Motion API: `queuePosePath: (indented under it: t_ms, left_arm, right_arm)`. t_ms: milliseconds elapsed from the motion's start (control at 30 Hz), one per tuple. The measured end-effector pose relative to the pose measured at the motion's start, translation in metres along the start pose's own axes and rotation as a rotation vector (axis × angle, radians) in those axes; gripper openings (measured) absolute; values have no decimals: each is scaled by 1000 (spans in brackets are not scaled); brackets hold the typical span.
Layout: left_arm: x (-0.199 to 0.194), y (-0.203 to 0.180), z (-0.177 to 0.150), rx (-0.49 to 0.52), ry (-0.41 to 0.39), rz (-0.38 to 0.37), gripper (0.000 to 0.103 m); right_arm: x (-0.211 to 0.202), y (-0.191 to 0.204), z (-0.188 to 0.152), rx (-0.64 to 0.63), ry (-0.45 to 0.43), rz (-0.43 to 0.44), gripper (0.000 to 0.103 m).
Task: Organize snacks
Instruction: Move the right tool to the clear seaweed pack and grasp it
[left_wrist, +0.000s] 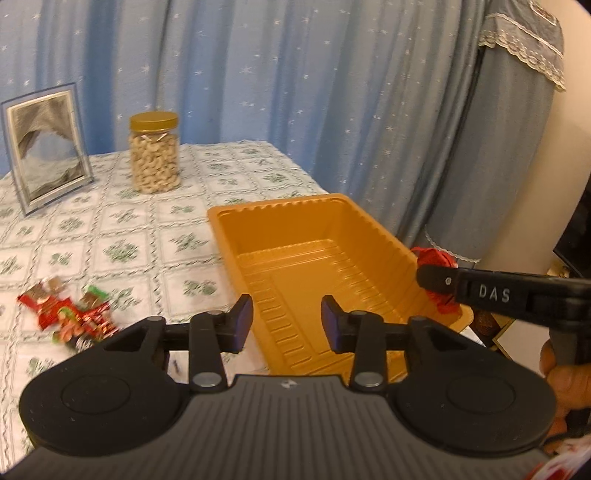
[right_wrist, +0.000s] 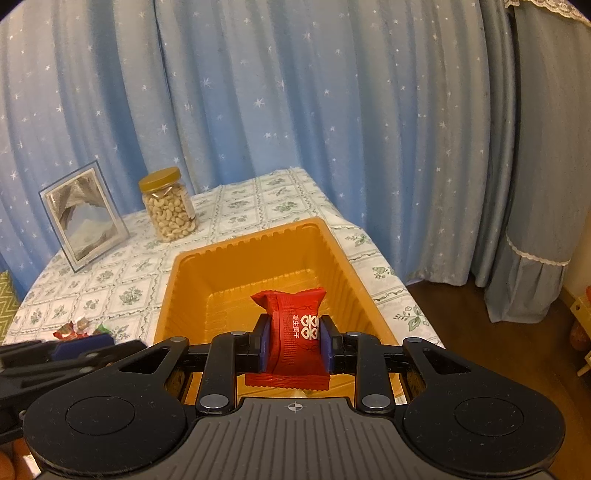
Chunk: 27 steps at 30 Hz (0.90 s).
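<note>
The right gripper (right_wrist: 293, 341) is clamped on a red snack packet (right_wrist: 295, 332), its blue-padded fingers (right_wrist: 326, 343) pressing the packet's two sides so that the wrapper bulges and creases between them. The packet is a glossy red pillow pouch with crimped, saw-toothed ends, white Chinese characters and a fine white line pattern down its face. It stands on end in the grip, one crimped end pointing up and away, the other hanging below the fingers. It is held above the near end of an orange plastic tray (right_wrist: 258, 243), clear of the tray floor.

The tray is a deep rectangular tub with ribbed walls, a stepped floor and a flat rim; nothing lies inside it. It sits on a table covered by a white cloth with green floral squares (right_wrist: 122, 277), close to the table's right edge.

The left gripper (left_wrist: 287, 323) hangs over the tray's near left corner with its fingers set well apart and nothing between them. To its left on the cloth lies a small heap of wrapped snacks (left_wrist: 70, 317) in red, green and brown foil, blurred in this view.

At the far side of the table stand a clear jar of cashews (left_wrist: 154, 153) with a gold lid and a silver-edged picture frame (left_wrist: 46, 147) leaning back. A blue star-print curtain (right_wrist: 295, 92) hangs behind.
</note>
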<state>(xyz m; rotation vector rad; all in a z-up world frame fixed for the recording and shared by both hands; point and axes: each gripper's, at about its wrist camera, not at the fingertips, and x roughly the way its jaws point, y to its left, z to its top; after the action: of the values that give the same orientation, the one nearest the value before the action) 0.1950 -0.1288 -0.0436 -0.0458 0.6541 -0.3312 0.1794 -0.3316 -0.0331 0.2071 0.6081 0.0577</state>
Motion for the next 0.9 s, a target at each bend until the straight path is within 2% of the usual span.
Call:
queuePosePath:
  t_ms: [133, 267, 333, 367, 400, 667, 900]
  left_arm:
    - [-9, 5, -4, -15, -9, 12, 42]
    - [-16, 12, -8, -36, -13, 25, 51]
    - [-21, 16, -10, -42, -19, 35, 55]
    - [-24, 18, -12, -44, -21, 40, 56]
    - [-27, 21, -14, -46, -23, 47, 58]
    - [-59, 42, -35, -84, -23, 110, 61]
    - [-93, 62, -52, -116, -34, 170, 66]
  right_arm:
    - [4, 2, 2, 4, 2, 8, 28]
    - [8, 1, 5, 33, -22, 59, 30]
    - [9, 0, 7, 55, -26, 62, 50]
    - [7, -1, 7, 67, -39, 54, 68]
    - [3, -2, 6, 77, -55, 51, 70]
    - [-22, 3, -7, 113, -54, 51, 70]
    - [-48, 29, -26, 93, -59, 80, 70]
